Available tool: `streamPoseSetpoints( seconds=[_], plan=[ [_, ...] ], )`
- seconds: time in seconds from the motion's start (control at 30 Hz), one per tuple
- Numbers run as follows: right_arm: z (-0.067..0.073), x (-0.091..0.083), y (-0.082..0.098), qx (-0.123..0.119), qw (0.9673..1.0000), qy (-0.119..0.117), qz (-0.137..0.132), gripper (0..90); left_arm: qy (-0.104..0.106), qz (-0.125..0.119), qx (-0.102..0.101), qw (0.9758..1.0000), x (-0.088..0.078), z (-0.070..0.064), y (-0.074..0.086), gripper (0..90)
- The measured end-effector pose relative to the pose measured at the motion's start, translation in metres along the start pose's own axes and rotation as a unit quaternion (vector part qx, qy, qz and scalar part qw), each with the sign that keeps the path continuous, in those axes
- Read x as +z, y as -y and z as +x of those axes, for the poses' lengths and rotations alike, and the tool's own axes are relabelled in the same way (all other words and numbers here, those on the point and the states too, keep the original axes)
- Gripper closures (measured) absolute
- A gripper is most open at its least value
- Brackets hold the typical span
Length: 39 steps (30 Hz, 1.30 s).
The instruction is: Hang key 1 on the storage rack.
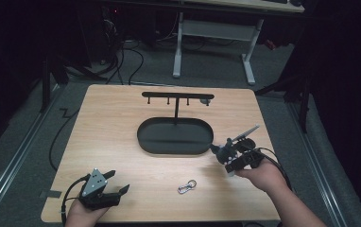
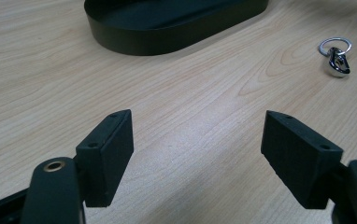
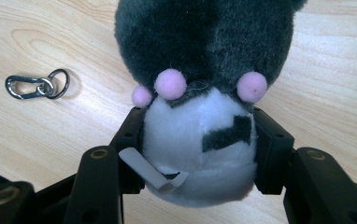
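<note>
Grey and white plush fills the space between the fingers of the right gripper: a small soft toy with a dark furry part, a white part with a black patch, and three pink pom-poms. The fingers pinch its white part from both sides, so the toy is held, just off the right end of the black oval tray and apparently clear of the tabletop. A thin stick-like part juts from the gripper up and away from the tray.

From the tray's far rim rises a black stand, a post with a crossbar carrying small pegs; something small seems to hang at the bar's right end, too tiny to make out. Nearer than the tray, on the bare wood, lies a silver carabiner with a ring, untouched.

Well to the left of the tray's near side, the left gripper sits low over the wood with its fingers spread wide and nothing between them.

The pickup looks done. What is likely left is carrying the toy to the tray or stand and letting go; the clip may be for fastening it to a peg.
</note>
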State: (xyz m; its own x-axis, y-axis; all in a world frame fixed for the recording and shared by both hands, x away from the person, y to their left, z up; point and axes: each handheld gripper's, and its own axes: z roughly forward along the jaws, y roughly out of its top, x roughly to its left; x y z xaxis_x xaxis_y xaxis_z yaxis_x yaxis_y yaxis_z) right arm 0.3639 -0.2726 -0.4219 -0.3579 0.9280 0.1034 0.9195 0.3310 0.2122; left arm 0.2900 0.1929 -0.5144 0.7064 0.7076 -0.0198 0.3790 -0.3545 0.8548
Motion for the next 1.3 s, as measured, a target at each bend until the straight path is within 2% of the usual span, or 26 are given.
streamPoseSetpoints(
  seconds=[0.33, 0.67, 0.9, 1.3],
  plan=[
    [0.004, -0.019, -0.016, -0.013, 0.9999, 0.001, -0.005, 48.5, 0.000, 0.001, 0.000, 1.0000, 0.000, 0.001, 0.000, 25.9],
    [0.013, -0.037, -0.037, -0.024, 0.9996, -0.008, -0.016, 48.5, -0.001, -0.001, 0.000, 1.0000, -0.001, 0.002, 0.000, 25.9],
    [0.018, -0.045, -0.048, -0.026, 0.9994, -0.016, -0.019, 48.5, 0.000, 0.001, 0.000, 1.0000, -0.001, 0.002, 0.001, 25.9],
    [0.022, -0.059, -0.062, -0.036, 0.9988, -0.015, -0.029, 48.5, 0.001, 0.003, -0.001, 1.0000, 0.000, 0.002, 0.001, 26.0]
  ],
)
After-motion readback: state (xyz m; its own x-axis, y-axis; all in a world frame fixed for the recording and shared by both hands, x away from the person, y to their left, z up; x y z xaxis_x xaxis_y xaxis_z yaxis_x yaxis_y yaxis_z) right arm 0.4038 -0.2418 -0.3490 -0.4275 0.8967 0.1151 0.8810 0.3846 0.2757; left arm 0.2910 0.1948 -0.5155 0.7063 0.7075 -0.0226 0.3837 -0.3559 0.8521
